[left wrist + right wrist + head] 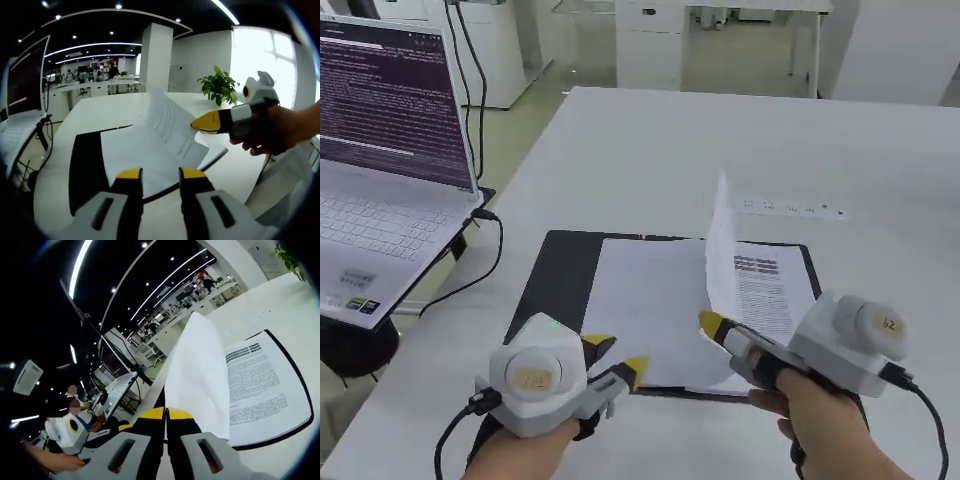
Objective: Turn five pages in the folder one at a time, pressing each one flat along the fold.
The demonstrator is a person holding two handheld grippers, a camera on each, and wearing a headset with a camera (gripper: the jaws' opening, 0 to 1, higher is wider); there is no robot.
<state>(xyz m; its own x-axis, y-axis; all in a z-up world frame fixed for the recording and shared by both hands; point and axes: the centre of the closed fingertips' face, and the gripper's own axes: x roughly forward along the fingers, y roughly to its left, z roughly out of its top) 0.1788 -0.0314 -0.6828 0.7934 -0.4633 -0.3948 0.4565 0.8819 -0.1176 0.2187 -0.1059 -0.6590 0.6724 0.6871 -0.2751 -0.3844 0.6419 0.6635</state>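
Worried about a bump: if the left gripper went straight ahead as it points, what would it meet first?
Probably the flat left page of the folder, near its front edge, though how high the left gripper sits above it is unclear.

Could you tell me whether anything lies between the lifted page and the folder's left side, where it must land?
Nothing rests on the left-hand sheet. Only the open left gripper hovers at its near edge, possibly in the path of the lifted page.
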